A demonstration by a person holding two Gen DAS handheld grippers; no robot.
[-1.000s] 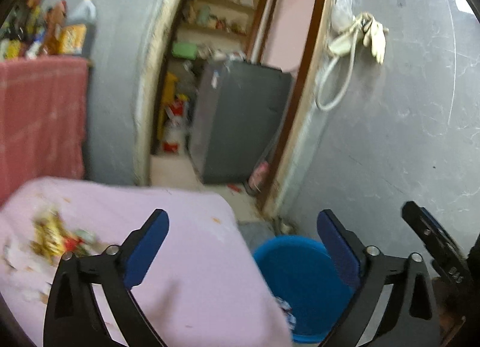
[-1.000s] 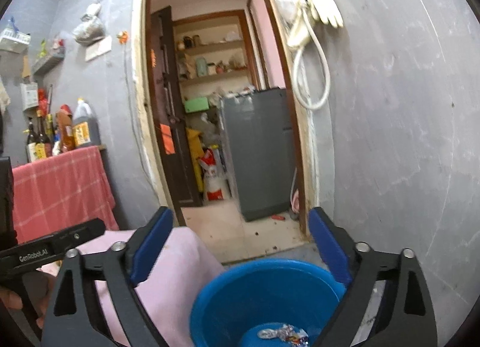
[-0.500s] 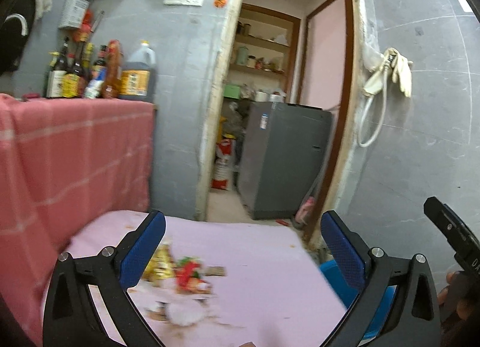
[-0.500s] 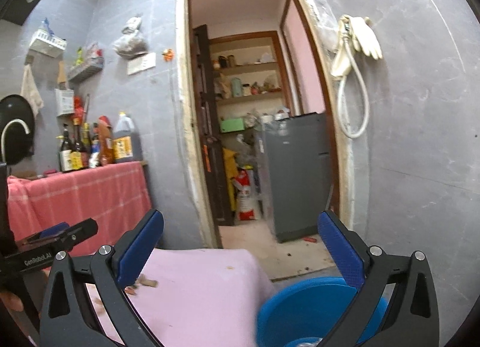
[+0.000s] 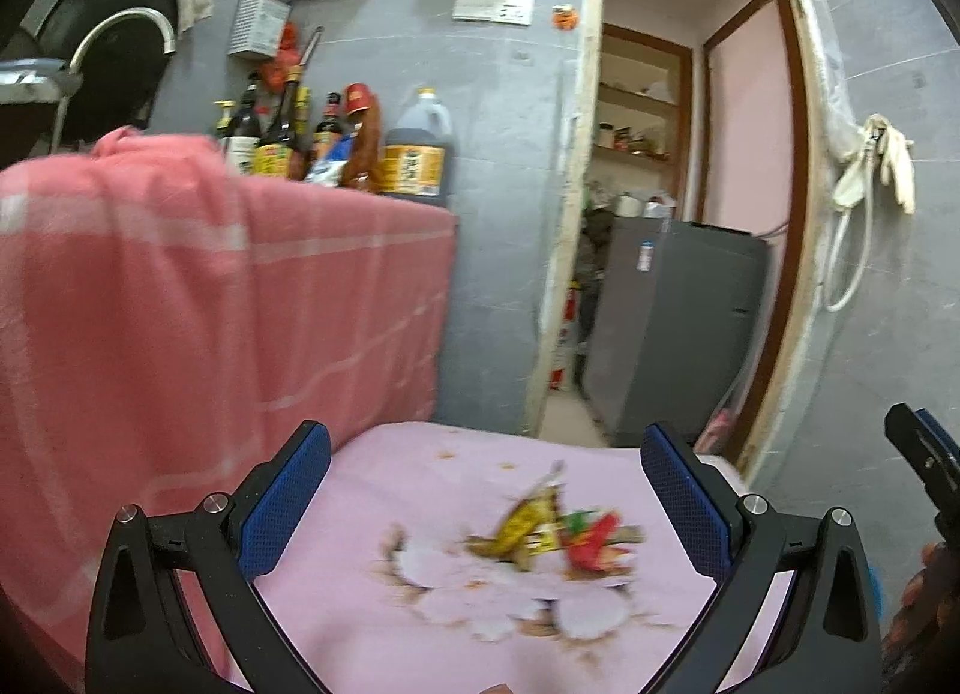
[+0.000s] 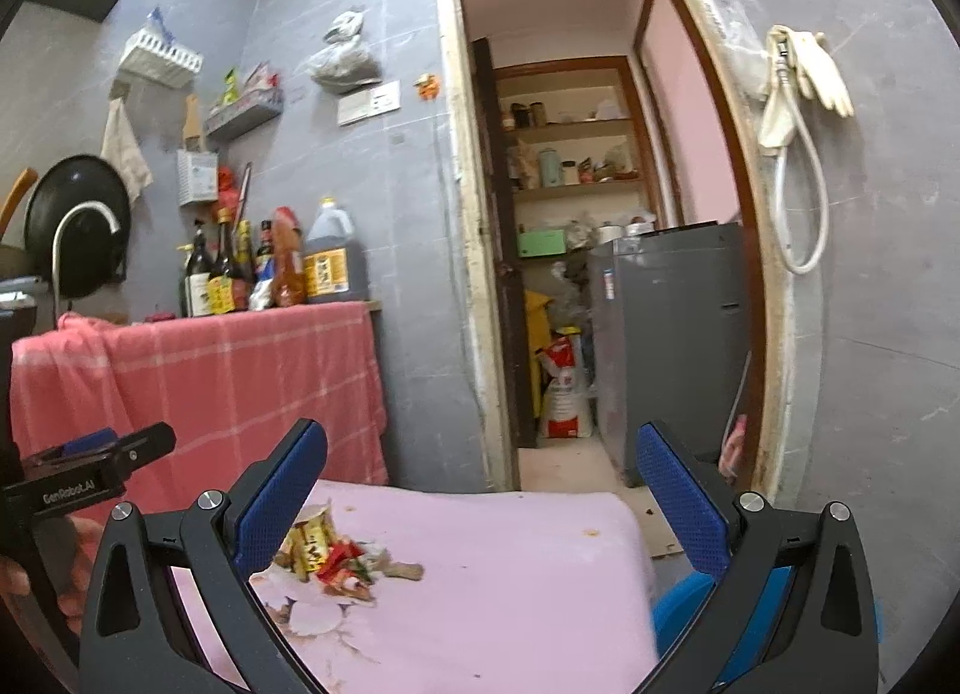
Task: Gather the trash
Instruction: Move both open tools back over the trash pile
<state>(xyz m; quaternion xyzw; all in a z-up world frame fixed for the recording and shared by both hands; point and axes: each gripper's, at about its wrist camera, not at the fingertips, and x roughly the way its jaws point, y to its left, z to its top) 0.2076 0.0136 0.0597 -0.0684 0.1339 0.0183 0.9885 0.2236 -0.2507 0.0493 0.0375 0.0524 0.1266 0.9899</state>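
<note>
A pile of trash (image 5: 540,562), yellow and red wrappers, white shells and brown scraps, lies on the pink-covered table (image 5: 420,466). My left gripper (image 5: 480,490) is open and empty, held above the table with the pile between its fingers in view. In the right wrist view the trash pile (image 6: 336,568) lies left of centre on the pink table (image 6: 528,562). My right gripper (image 6: 480,484) is open and empty above the table. The blue bucket (image 6: 678,616) shows below the table's right edge, mostly hidden by my right finger.
A counter draped in a red checked cloth (image 5: 180,304) stands to the left, with several bottles (image 5: 336,141) on top. An open doorway (image 6: 600,274) behind the table leads to a room with a grey cabinet (image 6: 672,334). A grey wall (image 6: 870,334) rises on the right.
Both grippers have swung left and up, away from the blue bucket and over the pink table. The trash pile now sits between the left gripper's fingers. Both stay open.
</note>
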